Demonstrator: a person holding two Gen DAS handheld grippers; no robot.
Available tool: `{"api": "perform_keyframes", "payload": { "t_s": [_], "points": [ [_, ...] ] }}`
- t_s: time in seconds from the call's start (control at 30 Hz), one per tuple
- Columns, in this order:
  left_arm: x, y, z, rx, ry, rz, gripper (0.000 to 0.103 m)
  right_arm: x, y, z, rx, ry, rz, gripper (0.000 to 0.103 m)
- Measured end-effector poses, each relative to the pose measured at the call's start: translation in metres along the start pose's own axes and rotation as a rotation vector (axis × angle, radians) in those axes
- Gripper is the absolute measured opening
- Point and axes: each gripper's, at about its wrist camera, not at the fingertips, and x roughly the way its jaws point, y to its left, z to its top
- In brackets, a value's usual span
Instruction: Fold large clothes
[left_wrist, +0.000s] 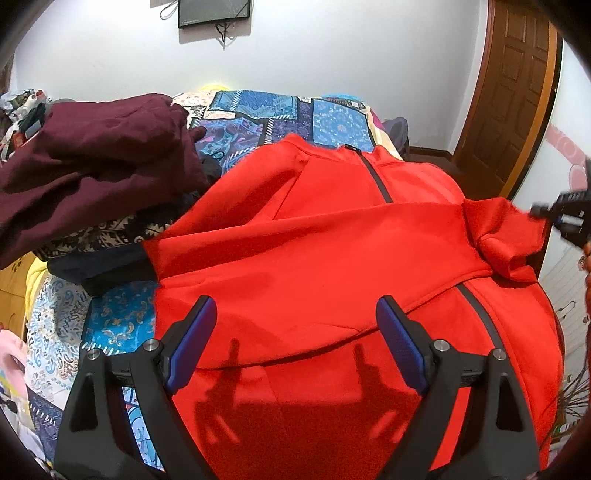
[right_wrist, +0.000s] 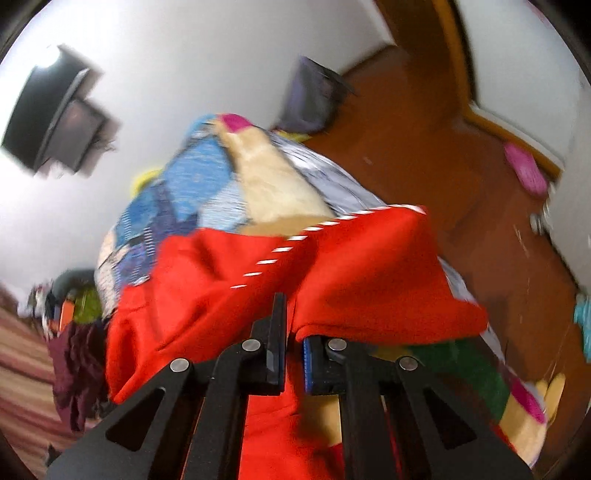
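Left gripper (left_wrist: 295, 328) tilted downward, jaws wide apart, nothing between them; right gripper (right_wrist: 293, 332) at its 3 o'clock, jaws clamped together.

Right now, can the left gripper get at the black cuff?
Probably yes. The left gripper hangs open over the red jacket, and the cuff lies bare to its left on the bedspread. The maroon garment sits behind, not over it.

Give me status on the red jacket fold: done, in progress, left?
Done: the red jacket lies spread on the patterned bedspread, one sleeve folded across its front. In hand: the right gripper is shut on red fabric at the jacket's other side; the left gripper hovers open over the lower body. Left: fold that side in, then the body; the maroon garment sits unfolded.
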Motion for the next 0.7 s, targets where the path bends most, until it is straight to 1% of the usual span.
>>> {"api": "perform_keyframes", "payload": {
  "t_s": [0.1,0.2,0.3,0.4,0.5,0.6,0.67,0.7],
  "points": [
    [-0.007,0.005,-0.002,-0.009,-0.013,-0.006,0.088,-0.021,0.036,0.000,-0.082,-0.038,0.043,0.006],
    [-0.015,0.012,-0.004,-0.024,-0.030,-0.014,0.088,-0.043,0.078,-0.006,-0.173,-0.072,0.105,0.006],
    [-0.024,0.020,-0.005,-0.045,-0.052,-0.022,0.088,-0.046,0.115,-0.017,-0.243,-0.058,0.172,0.006],
    [-0.035,0.031,-0.007,-0.066,-0.074,-0.024,0.088,-0.036,0.148,-0.032,-0.308,-0.014,0.215,0.006],
    [-0.044,0.042,-0.010,-0.081,-0.086,-0.016,0.088,-0.015,0.175,-0.052,-0.375,0.035,0.222,0.006],
    [-0.050,0.054,-0.018,-0.098,-0.081,-0.004,0.088,0.020,0.199,-0.086,-0.452,0.129,0.213,0.006],
    [-0.053,0.061,-0.023,-0.107,-0.075,0.006,0.088,0.039,0.204,-0.105,-0.485,0.190,0.200,0.006],
    [-0.054,0.065,-0.026,-0.111,-0.069,0.013,0.088,0.054,0.206,-0.116,-0.502,0.237,0.186,0.006]
  ]
}}
